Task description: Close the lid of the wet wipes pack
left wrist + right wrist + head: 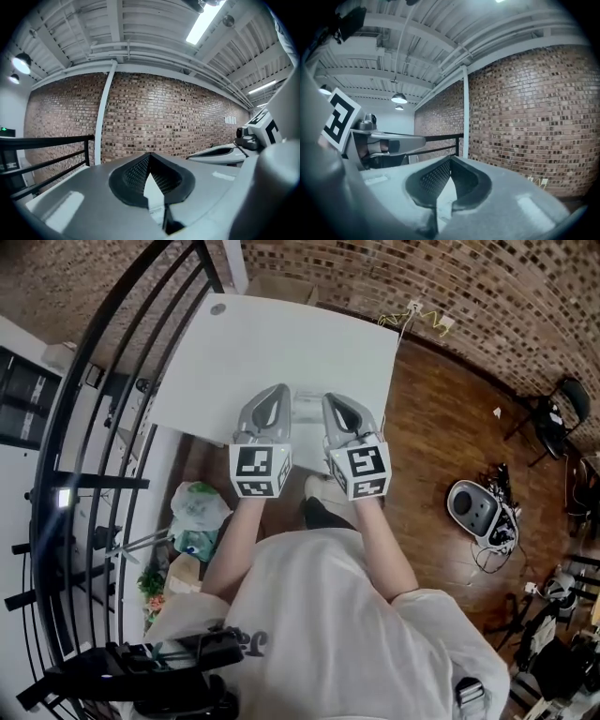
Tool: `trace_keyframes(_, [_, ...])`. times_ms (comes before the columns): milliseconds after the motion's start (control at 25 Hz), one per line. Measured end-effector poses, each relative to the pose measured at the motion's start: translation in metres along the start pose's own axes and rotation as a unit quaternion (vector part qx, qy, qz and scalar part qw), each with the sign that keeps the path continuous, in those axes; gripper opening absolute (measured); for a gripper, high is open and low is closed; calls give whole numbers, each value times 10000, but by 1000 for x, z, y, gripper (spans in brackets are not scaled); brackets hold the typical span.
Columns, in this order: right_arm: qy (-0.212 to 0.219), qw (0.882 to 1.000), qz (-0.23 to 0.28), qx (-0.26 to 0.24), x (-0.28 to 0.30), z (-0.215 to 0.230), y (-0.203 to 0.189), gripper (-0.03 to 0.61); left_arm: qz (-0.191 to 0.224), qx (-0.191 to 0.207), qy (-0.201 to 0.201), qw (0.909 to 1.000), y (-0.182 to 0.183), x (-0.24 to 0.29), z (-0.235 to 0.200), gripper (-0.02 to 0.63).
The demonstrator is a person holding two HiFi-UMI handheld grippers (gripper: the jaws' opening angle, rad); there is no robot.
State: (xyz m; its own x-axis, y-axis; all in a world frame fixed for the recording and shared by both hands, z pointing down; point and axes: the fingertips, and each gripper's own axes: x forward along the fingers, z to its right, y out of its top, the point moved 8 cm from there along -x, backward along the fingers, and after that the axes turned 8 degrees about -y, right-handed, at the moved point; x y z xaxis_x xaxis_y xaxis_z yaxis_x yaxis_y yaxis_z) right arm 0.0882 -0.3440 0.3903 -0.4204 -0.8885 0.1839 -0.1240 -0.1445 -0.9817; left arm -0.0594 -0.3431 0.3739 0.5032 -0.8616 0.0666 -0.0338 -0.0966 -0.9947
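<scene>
In the head view a pale wet wipes pack (pixel 307 408) lies near the front edge of the white table (pixel 272 343); only a strip of it shows between my two grippers, and its lid cannot be made out. My left gripper (pixel 277 390) hovers just left of the pack and my right gripper (pixel 334 399) just right of it, both pointing away from me. The left gripper (pixel 149 155) has its jaws shut with nothing between them. The right gripper (pixel 451 159) is likewise shut and holds nothing. Neither gripper view shows the pack; both look at a brick wall.
A black curved railing (pixel 112 399) runs along the table's left side. Plastic bags (pixel 195 512) lie on the floor below the table edge. On the wooden floor to the right sit a round grey device (pixel 473 508) and cables. A small round disc (pixel 217 308) rests at the table's far corner.
</scene>
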Motion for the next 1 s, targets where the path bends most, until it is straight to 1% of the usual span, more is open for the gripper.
trace_keyframes(160, [252, 9994, -224, 68, 32, 26, -8, -11, -91, 95, 266, 9996, 1, 34, -12, 17])
trace_keyframes(320, [463, 9980, -393, 145, 56, 36, -18, -11, -316, -3, 402, 9987, -13, 52, -28, 17])
trace_keyframes(480, [573, 9966, -574, 123, 68, 39, -32, -11, -510, -124, 331, 9981, -25, 63, -37, 17])
trace_keyframes(640, [534, 9946, -863, 216, 86, 44, -50, -11, -700, -157, 203, 9972, -41, 78, -51, 17])
trace_keyframes(760, [545, 9929, -1038, 207, 98, 43, -61, -11, -925, -237, 128, 9954, -59, 86, -62, 17])
trace_keyframes(1000, [567, 9878, -1447, 128, 114, 34, -86, -11, -1230, -510, -120, 9910, -89, 100, -72, 17])
